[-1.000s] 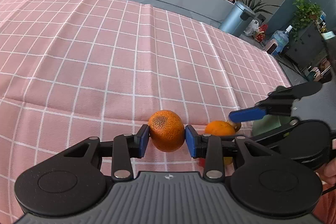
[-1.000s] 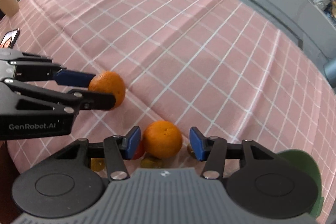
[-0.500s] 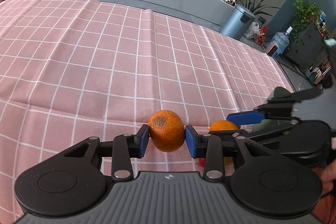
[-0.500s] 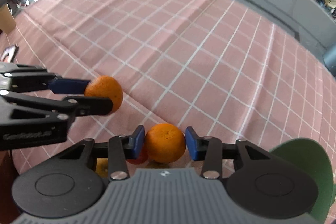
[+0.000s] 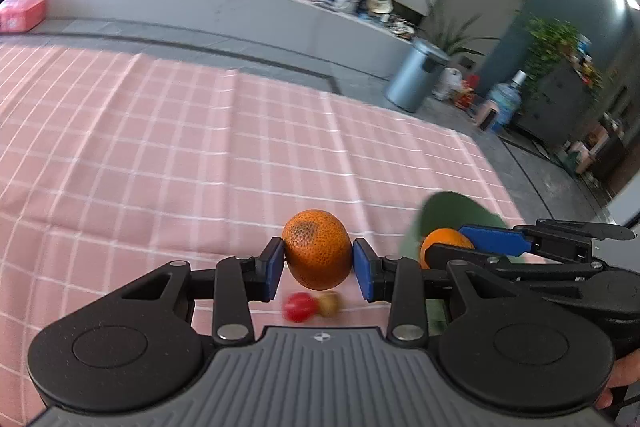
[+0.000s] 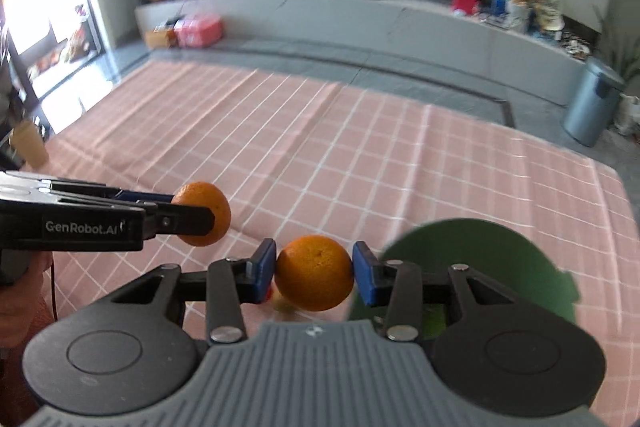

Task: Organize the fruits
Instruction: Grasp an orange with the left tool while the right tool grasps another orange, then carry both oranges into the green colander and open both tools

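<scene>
My left gripper point(image 5: 318, 269) is shut on a speckled orange point(image 5: 317, 251), held above the pink checked tablecloth. The right gripper point(image 6: 315, 273) is shut on a smoother orange point(image 6: 314, 273), also lifted off the cloth. In the left wrist view the right gripper point(image 5: 460, 247) shows at the right with its orange point(image 5: 442, 245), in front of a green plate point(image 5: 448, 213). In the right wrist view the left gripper point(image 6: 200, 211) comes in from the left with its orange point(image 6: 204, 213). A small red fruit point(image 5: 298, 307) and a brownish one point(image 5: 330, 303) lie on the cloth below.
The green plate point(image 6: 480, 247) lies on the cloth at the near right. The tablecloth point(image 6: 360, 155) stretches far ahead to the table's back edge. A paper cup point(image 6: 28, 147) stands at the far left. A hand point(image 6: 20, 291) holds the left gripper.
The right gripper closed on its orange, and both grippers lifted their oranges off the cloth. The views tilted up, and the green plate now shows more fully.
</scene>
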